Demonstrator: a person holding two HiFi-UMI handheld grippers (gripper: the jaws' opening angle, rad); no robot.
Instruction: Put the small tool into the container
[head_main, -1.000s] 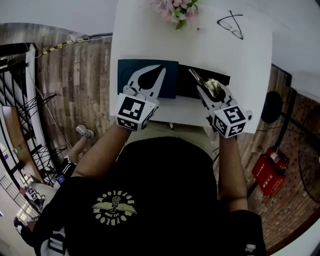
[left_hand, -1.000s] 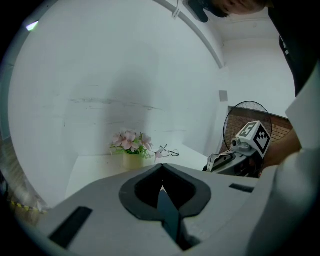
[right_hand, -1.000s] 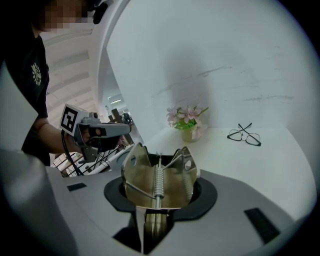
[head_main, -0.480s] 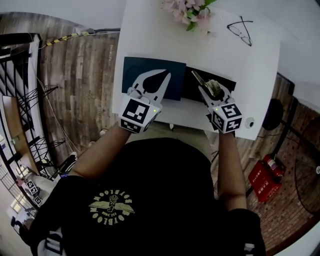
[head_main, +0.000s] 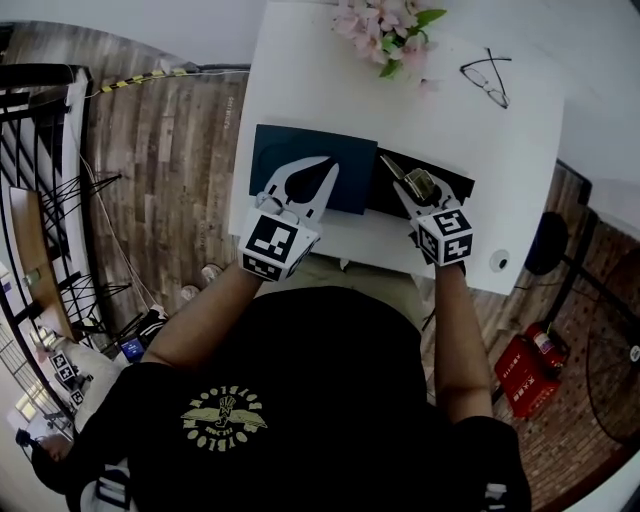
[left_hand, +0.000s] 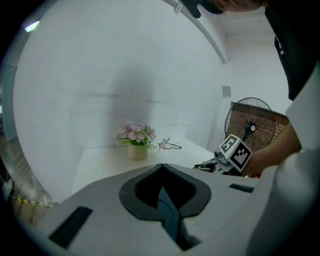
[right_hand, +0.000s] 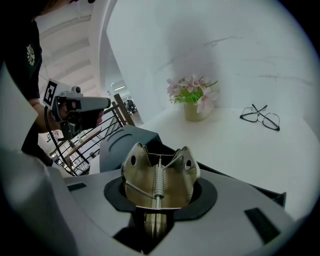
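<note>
Head view overhead; other two level, sharing flowers (left_hand: 136, 134)

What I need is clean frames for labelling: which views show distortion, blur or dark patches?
Head view: heavy fisheye bows the table edges, but the light is even. Left gripper view: black corners, a grey shadow on the wall, flowers slightly soft. Right gripper view: black corners too; the tool is crisp.

White table (head_main: 330, 80), potted pink flowers (head_main: 385, 25), eyeglasses (head_main: 487, 80), dark teal box (head_main: 300, 150) beside black container (head_main: 460, 187)
</note>
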